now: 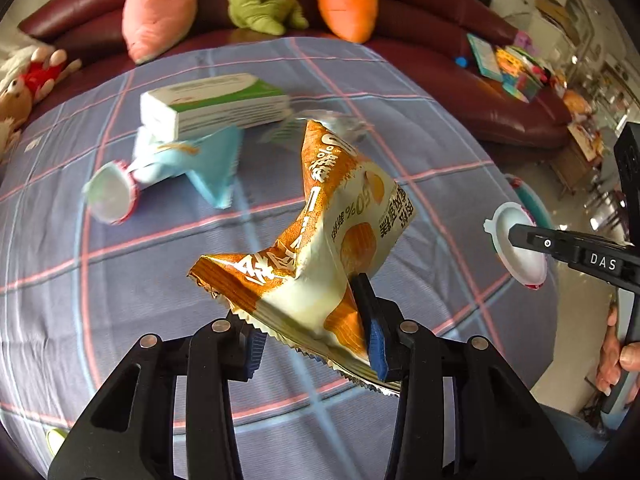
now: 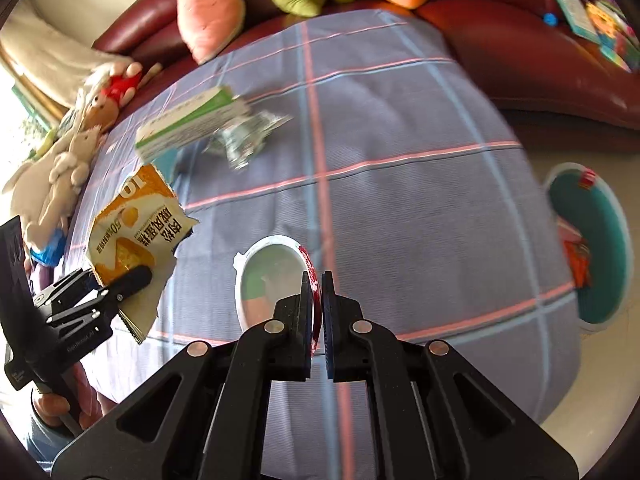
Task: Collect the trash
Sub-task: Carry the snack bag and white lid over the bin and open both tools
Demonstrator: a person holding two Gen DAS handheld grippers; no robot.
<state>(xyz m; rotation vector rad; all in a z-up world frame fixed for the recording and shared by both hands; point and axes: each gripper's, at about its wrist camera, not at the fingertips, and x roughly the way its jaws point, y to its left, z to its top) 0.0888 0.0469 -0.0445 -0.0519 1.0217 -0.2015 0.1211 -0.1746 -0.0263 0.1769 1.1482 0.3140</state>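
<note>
While both hands hang over the plaid counter [image 1: 120, 280], my L gripper [image 1: 316, 344] fingers clamp the orange snack bag [image 1: 320, 240]; R gripper [image 2: 319, 308] fingers pinch a white lid [image 2: 268, 276] rim.

An orange-and-white snack wrapper [image 1: 320, 240] is held crumpled above the checked cloth. A white, red-rimmed cup [image 2: 276, 280] is pinched by its rim.

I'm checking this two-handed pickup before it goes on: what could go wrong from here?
1. The right claw pinches only the thin rim of the white cup; it could swing or slip out.
2. The left claw grips the orange snack bag near one crumpled end; most hangs free and could snag the trash bin.
</note>
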